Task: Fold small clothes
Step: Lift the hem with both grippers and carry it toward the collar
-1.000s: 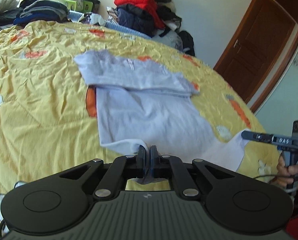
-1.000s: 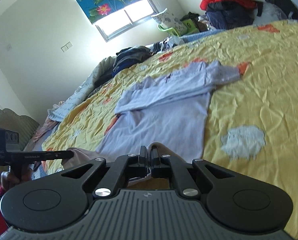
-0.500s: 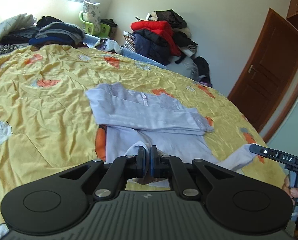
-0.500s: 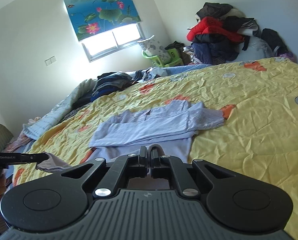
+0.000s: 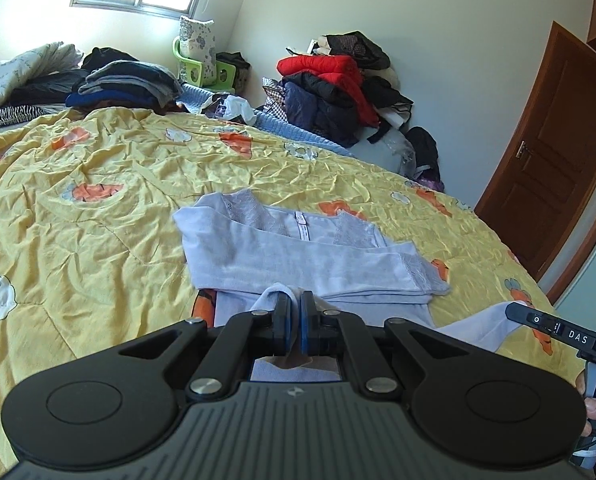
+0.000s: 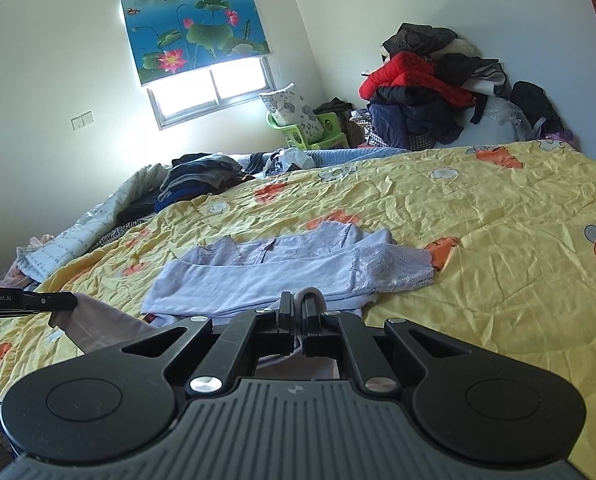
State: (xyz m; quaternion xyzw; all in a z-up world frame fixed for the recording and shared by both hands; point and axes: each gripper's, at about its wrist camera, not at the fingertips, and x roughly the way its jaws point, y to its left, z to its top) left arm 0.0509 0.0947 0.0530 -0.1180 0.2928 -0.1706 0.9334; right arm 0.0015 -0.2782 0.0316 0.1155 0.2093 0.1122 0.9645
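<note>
Between both tongs (image 5: 293, 312): shirt (image 5: 298, 264) hem.

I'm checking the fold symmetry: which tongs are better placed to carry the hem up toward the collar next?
Neither alone, probably: left tongs and right tongs are each shut on a hem corner of the lilac top, level with each other, so both should travel together.

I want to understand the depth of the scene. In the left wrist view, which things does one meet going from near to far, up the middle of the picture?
left gripper, shut on the hem → lilac top → yellow bedspread → blue blanket edge → pile of jackets by the wall
</note>
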